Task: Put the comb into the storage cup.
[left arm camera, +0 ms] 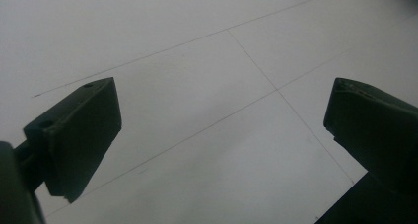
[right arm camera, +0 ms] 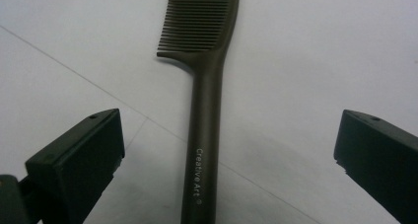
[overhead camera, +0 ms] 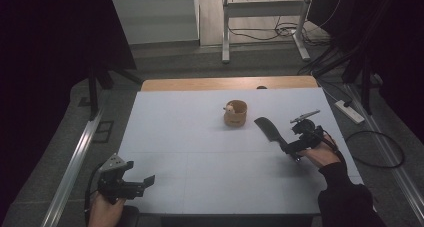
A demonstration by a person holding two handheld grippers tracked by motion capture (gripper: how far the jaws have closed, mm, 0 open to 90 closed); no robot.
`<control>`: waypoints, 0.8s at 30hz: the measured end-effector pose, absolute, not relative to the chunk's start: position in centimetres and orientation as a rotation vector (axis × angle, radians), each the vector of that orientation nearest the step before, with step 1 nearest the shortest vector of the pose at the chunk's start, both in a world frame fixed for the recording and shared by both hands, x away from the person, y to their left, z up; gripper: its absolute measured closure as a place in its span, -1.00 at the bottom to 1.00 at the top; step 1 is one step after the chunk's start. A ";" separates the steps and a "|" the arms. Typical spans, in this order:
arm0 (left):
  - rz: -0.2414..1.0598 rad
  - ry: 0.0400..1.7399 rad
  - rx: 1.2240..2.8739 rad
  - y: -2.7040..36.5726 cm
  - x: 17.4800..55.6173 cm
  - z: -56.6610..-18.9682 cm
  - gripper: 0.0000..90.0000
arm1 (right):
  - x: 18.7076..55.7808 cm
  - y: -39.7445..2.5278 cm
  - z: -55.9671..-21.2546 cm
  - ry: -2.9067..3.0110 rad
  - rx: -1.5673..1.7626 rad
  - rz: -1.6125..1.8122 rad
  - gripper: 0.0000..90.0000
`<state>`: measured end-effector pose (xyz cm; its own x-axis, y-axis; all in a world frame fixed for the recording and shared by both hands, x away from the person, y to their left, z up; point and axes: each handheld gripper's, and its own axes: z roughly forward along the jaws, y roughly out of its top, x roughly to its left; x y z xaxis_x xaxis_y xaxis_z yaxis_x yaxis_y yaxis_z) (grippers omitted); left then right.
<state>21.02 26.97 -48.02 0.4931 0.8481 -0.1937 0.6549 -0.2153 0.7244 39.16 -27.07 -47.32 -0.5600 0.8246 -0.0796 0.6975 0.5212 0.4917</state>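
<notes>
A dark, matte plastic comb with a long straight handle (right arm camera: 203,150) lies flat on the pale grey desk (overhead camera: 200,152), at about three o'clock from the desk's middle, its toothed head pointing toward ten o'clock and its handle running back toward the right tongs (overhead camera: 295,148). In the right gripper view the handle sits midway between the two black jaws, which stand wide apart and released, touching nothing. Small white lettering runs along the handle.

The comb looks light, thin and stiff, so weight should be no trouble; the trouble is likely its low profile against the desk and a smooth finish that may slip. The teeth (right arm camera: 197,17) are fine and closely set and would probably bend or snag, so the handle is the place to take hold, squeezing across its narrow width a little below the head, where the shaft is straight and even.

A small round wooden cup with a pale toy figure inside (overhead camera: 235,112) stands near the comb's head, at about eleven o'clock from it, apart from it.

The left tongs (overhead camera: 137,184) hover at the desk's seven o'clock corner, jaws spread and empty over bare surface.
</notes>
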 end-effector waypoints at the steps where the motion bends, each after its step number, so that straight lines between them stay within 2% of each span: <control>1: 0.312 1.239 1.954 27.0 21.0 -48.0 -0.96 | 39.2 -27.0 -47.5 2.471 1.260 0.587 -1.00; 24: 0.310 1.239 1.963 26.9 21.1 -48.0 -0.96 | 39.8 -26.1 -50.9 2.598 1.208 0.476 -1.00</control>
